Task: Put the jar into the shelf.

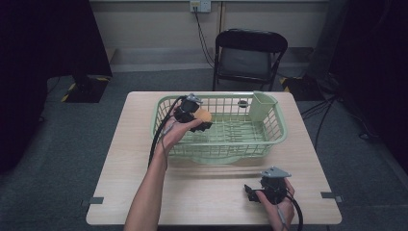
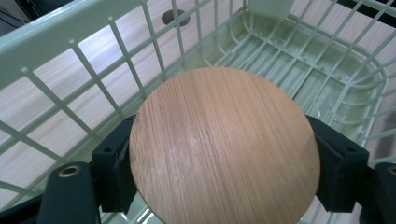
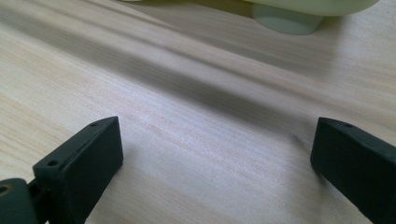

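Note:
A round wooden disc [image 2: 224, 144] is clamped edge to edge between the black jaws of my left gripper [image 2: 224, 163]. In the high view that left gripper [image 1: 199, 119] hangs over the left part of the pale green wire basket [image 1: 276, 137], with the wooden disc [image 1: 204, 116] showing as a small tan patch. The basket's ribbed floor [image 2: 299, 60] lies beyond the disc. My right gripper [image 1: 250, 192] rests low on the wooden table [image 1: 211, 187] near the front right edge. Its jaws stand wide apart over bare wood [image 3: 210, 154].
The basket has a solid cutlery pocket [image 1: 263, 107] at its back right corner and a small dark object [image 1: 243, 103] at the back wall. One basket foot [image 3: 285, 21] stands ahead of the right gripper. A black folding chair [image 1: 248, 57] stands behind the table.

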### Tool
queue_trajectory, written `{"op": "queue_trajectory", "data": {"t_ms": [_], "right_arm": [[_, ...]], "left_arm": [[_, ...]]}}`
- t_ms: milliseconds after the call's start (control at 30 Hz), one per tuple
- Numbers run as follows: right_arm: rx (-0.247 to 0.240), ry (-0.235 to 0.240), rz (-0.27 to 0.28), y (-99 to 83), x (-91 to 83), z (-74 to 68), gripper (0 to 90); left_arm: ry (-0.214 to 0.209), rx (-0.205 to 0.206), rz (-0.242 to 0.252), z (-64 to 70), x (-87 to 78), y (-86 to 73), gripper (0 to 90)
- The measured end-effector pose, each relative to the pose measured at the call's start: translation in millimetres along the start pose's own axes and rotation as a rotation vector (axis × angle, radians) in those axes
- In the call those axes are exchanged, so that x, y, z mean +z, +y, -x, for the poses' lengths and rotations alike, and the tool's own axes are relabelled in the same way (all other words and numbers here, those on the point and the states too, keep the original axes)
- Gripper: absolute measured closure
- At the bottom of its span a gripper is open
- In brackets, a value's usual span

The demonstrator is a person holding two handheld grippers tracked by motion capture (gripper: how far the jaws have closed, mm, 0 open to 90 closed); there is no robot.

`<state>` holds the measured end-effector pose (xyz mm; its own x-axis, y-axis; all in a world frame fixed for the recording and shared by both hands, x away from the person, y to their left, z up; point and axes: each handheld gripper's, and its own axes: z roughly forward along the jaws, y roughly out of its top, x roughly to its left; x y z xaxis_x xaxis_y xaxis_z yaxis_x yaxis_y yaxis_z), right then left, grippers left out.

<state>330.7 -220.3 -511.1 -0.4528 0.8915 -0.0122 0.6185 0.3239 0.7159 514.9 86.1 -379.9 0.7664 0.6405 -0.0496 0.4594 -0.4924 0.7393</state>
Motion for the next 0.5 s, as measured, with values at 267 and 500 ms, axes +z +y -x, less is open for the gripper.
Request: {"op": "queue_trajectory", "data": {"t_ms": [267,500], "right_arm": [[0.0,0.0,0.0,0.0,0.0,0.0,1.5],[0.0,0.0,0.0,0.0,0.0,0.0,1.5]], "left_arm": [[-0.005,-0.001,-0.005,0.3,-0.7,-1.5,23.4],[-0.012,-0.015,-0.006,-0.3,0.3,-1.8,22.4]]}}
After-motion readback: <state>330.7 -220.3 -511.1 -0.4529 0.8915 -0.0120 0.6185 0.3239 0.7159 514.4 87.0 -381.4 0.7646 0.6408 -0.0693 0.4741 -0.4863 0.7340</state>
